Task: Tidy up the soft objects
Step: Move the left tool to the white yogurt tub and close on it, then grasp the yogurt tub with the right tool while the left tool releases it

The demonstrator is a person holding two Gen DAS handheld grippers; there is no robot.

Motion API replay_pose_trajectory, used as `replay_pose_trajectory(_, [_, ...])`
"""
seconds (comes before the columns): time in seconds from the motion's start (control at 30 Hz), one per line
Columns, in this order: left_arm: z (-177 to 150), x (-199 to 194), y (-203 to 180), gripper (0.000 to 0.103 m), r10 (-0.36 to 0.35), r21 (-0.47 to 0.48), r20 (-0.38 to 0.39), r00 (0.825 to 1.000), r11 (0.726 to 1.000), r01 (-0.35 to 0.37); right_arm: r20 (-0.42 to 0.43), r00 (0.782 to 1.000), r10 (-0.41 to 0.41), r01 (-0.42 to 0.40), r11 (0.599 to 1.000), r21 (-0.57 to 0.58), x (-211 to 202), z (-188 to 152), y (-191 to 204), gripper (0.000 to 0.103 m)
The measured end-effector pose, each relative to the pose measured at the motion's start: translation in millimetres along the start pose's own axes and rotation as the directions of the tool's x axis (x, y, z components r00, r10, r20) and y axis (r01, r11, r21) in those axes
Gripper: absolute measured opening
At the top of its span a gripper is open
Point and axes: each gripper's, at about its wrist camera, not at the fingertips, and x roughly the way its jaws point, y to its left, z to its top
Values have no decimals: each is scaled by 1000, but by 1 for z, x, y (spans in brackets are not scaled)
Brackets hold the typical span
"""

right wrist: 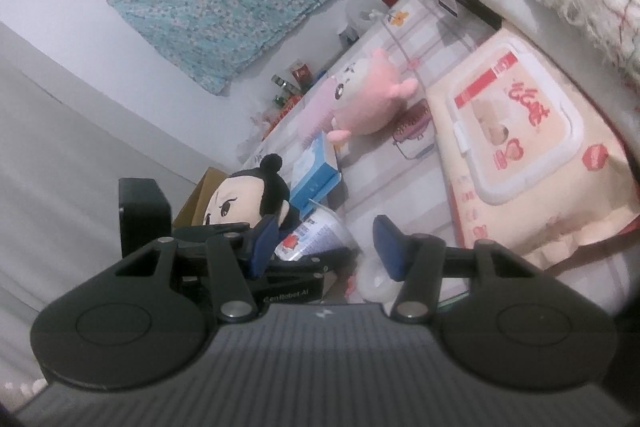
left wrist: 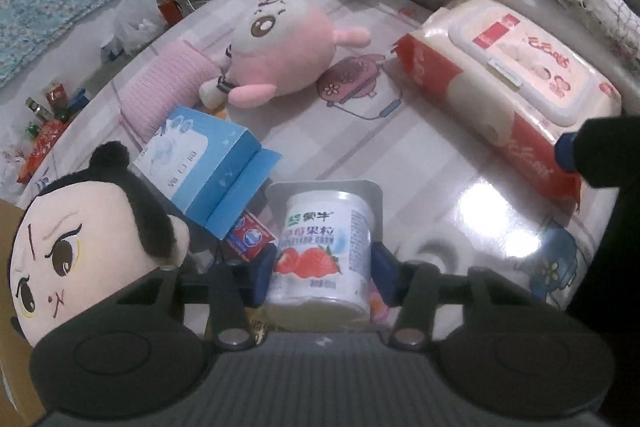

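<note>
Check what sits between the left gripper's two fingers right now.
The strawberry yogurt cup, upside down, fills the left gripper; the left wrist view shows it best.

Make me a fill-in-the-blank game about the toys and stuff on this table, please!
1. The fruit pictured on the yogurt cup between the left gripper pads is a ____.
2. The plush with the round face near the middle of the table is coloured ____.
3. The hair on the frowning doll head is ____.
4. The open tissue box beside the doll is ____.

Missing words: strawberry; pink; black; blue
</note>
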Motion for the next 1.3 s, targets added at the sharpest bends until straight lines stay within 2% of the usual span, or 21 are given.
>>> replay_pose_trajectory(0.17, [-11, -21, 2, 47, -18, -41, 93, 996, 999, 22, -23, 1000, 21, -20, 999, 35, 7, -1, -2, 53])
replay_pose_trajectory(0.27, [-21, -44, 4, 47, -30, -70, 178, 984, 997, 43, -36, 998, 54, -51, 996, 76, 11, 0, -3, 56])
replay_pose_trajectory(0.4, [-34, -76, 9, 47, -93, -130, 275, 957, 983, 133, -63, 988, 139, -125, 975, 184, 21, 5, -8, 71])
replay_pose_trajectory(0.5, [-47, -96, 10, 47, -146, -160, 332, 932, 965, 209, -98, 969, 228, -196, 945, 263, 33, 6, -10, 80])
replay_pose_trajectory(0.57, [-55, -106, 10, 47, -175, -174, 362, 916, 952, 251, -116, 954, 277, -230, 921, 313, 41, 5, -13, 81])
replay_pose_trajectory(0.7, [-71, -115, 7, 47, -210, -189, 394, 895, 934, 303, -164, 937, 307, -240, 910, 338, 52, 0, -9, 81])
replay_pose_trajectory(0.77, [-77, -114, 4, 47, -216, -193, 394, 893, 931, 310, -190, 919, 345, -267, 900, 344, 55, -5, -6, 76])
replay_pose_trajectory(0.8, [-79, -113, 3, 47, -218, -197, 390, 895, 929, 313, -210, 911, 354, -271, 901, 340, 56, -8, -3, 65])
replay_pose_trajectory(0.83, [-81, -110, 1, 47, -222, -202, 385, 896, 927, 316, -226, 907, 356, -271, 903, 334, 57, -11, -1, 59])
replay_pose_trajectory(0.93, [-86, -101, 0, 48, -246, -218, 370, 896, 915, 341, -267, 907, 327, -242, 921, 307, 55, -19, 0, 57])
replay_pose_trajectory(1.0, [-86, -94, -2, 49, -252, -213, 356, 900, 916, 340, -290, 911, 292, -212, 937, 278, 55, -22, 2, 56])
replay_pose_trajectory(1.07, [-87, -88, -7, 51, -236, -197, 338, 911, 929, 313, -310, 918, 249, -183, 957, 226, 56, -23, 3, 56])
replay_pose_trajectory(1.2, [-89, -75, -13, 54, -202, -161, 296, 934, 953, 257, -341, 932, 125, -111, 992, 59, 62, -21, 11, 55])
replay_pose_trajectory(1.3, [-94, -62, -12, 55, -191, -167, 247, 950, 957, 236, -322, 947, 7, -42, 994, -101, 70, -21, 19, 55])
